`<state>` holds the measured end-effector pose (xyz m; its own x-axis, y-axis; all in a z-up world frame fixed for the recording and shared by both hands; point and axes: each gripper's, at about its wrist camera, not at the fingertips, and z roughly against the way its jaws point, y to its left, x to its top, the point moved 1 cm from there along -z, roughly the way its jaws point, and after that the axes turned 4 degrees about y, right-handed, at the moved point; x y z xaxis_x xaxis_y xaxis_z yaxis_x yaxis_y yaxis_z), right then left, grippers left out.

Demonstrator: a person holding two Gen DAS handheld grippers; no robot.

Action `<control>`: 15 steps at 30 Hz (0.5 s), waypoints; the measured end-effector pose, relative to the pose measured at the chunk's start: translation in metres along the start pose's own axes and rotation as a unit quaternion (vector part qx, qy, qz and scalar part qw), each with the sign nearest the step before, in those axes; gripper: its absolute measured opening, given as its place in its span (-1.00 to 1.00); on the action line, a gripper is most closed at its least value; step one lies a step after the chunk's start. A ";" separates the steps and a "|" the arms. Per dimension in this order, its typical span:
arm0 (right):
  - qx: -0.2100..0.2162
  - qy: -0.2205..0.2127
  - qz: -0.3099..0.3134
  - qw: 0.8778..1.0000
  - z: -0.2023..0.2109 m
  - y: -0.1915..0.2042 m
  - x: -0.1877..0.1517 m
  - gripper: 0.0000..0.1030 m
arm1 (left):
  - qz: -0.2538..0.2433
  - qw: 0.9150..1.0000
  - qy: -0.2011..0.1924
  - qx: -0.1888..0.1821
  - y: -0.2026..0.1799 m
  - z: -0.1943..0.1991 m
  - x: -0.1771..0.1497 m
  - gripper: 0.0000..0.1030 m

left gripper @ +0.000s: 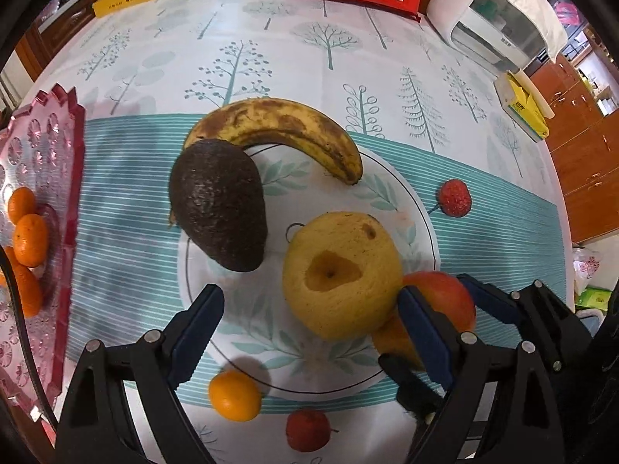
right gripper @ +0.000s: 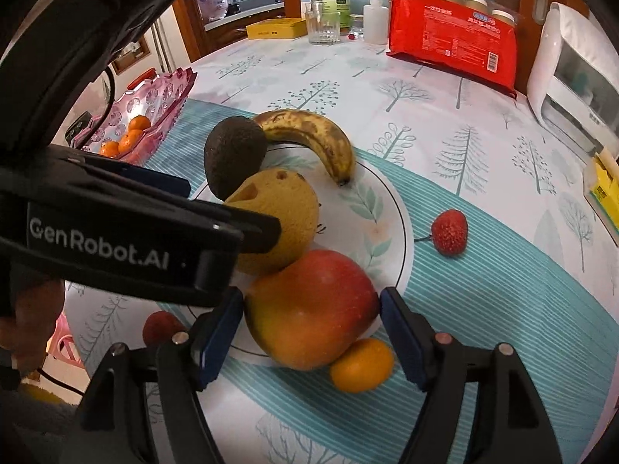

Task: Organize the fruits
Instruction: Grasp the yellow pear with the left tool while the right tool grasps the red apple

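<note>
On the round white leaf-patterned plate (left gripper: 419, 208) lie a spotted yellow banana (left gripper: 278, 131) at the back, a dark bumpy avocado (left gripper: 220, 205) on the left, a yellow apple (left gripper: 342, 274) in front and a red-orange mango (right gripper: 309, 309) beside the apple. A small orange tangerine (right gripper: 361, 365) touches the mango. A pink plastic tray (left gripper: 58, 178) with tangerines sits left of the plate.

The avocado (left gripper: 218, 205) at frame centre has a dark, pebbled, matt skin. The banana (left gripper: 278, 131) above it looks smooth but brown-blotched. The yellow apple (left gripper: 342, 274) appears dull and finely speckled, the mango (right gripper: 309, 307) smooth with a soft sheen. The plate (left gripper: 387, 189) is glossy glazed ceramic. At left, the pink tray (left gripper: 50, 147) is faceted, shiny clear plastic. The tablecloth (left gripper: 271, 38) looks slick.
</note>
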<state>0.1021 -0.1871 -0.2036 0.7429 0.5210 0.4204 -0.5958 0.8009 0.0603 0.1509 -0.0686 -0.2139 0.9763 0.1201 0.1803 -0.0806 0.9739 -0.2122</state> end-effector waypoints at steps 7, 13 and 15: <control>0.028 0.023 -0.009 0.999 -0.015 -0.004 0.001 0.44 | 0.011 1.000 0.015 -0.010 -0.004 -0.013 0.006 0.76; 0.046 0.015 -0.025 0.999 -0.016 -0.011 0.001 0.43 | 0.022 1.000 0.020 -0.004 -0.008 -0.023 0.012 0.76; 0.055 0.013 -0.035 0.998 -0.017 -0.015 0.001 0.42 | 0.028 0.999 0.024 -0.006 -0.006 -0.028 0.013 0.76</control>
<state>0.1164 -0.1934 -0.2192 0.7905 0.4736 0.3884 -0.5710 0.7992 0.1878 0.1701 -0.0785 -0.2365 0.9787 0.1650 0.1221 -0.1335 0.9636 -0.2316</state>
